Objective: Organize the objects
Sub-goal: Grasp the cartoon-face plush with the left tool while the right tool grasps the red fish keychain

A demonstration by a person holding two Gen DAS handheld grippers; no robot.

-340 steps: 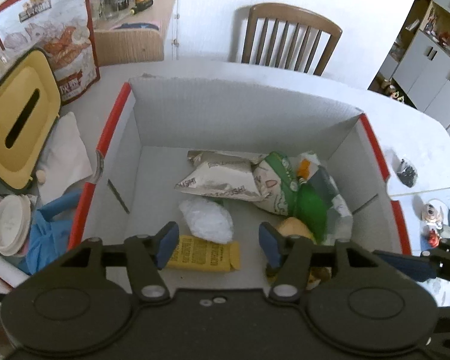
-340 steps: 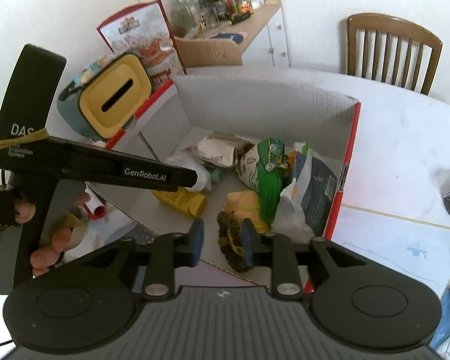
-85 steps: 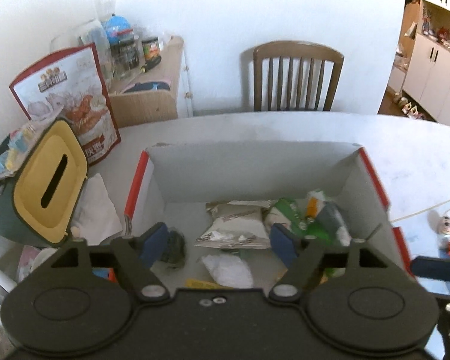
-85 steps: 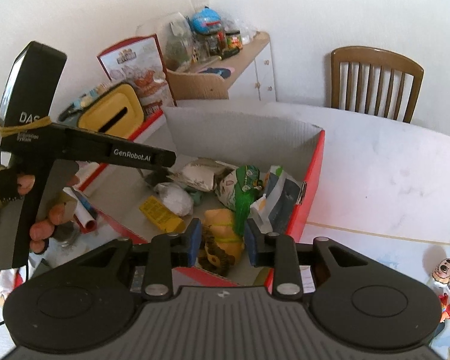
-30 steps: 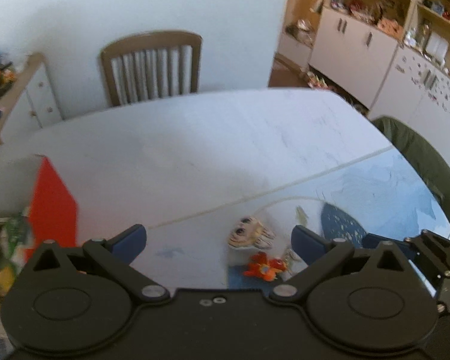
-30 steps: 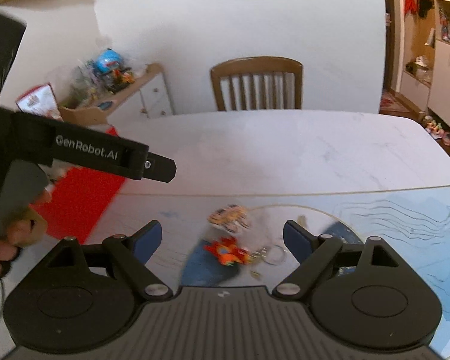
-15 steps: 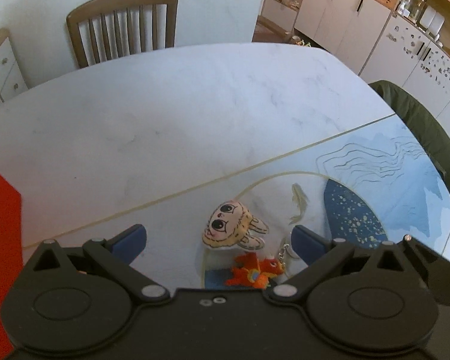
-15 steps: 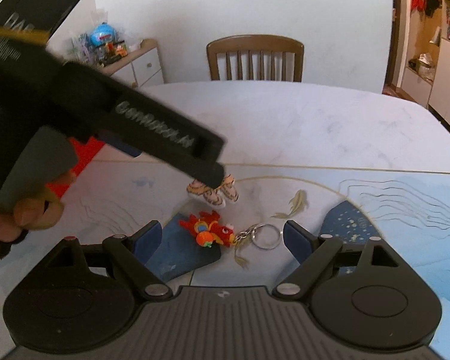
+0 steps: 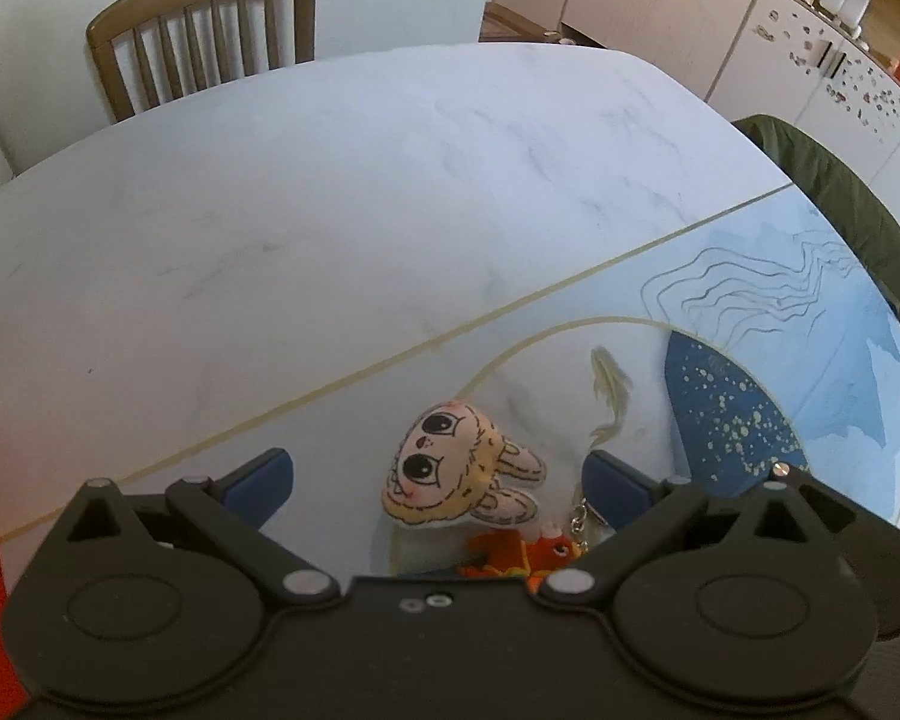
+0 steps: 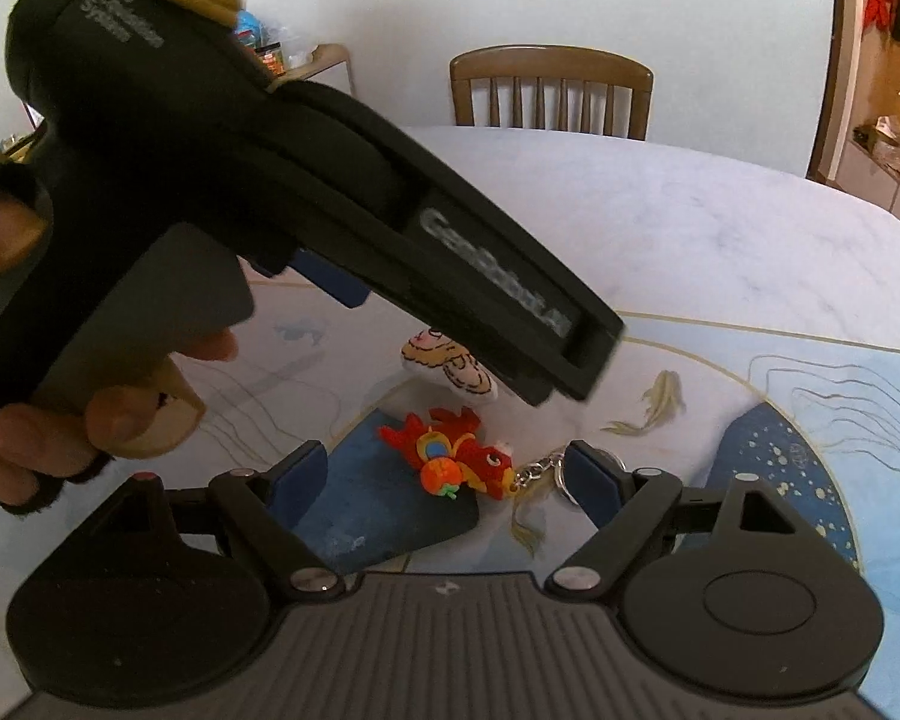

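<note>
Over the marble table [image 9: 342, 198], both grippers' fingers [image 9: 615, 483] [image 10: 591, 480] gape wide, the right's closing, holding nothing.

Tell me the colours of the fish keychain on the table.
Mainly red fish keychain, with orange, yellow and blue patches; clearest in the right wrist view.

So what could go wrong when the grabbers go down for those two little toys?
1. The two toys lie very close: the cream plush face charm with big eyes sits right beside the red and orange fish keychain, so the open left gripper might catch both.
2. The right gripper, open and closing a little, could pinch the fish's thin metal chain and ring, which may slip.
3. Both grippers crowd one spot and could bump.
</note>
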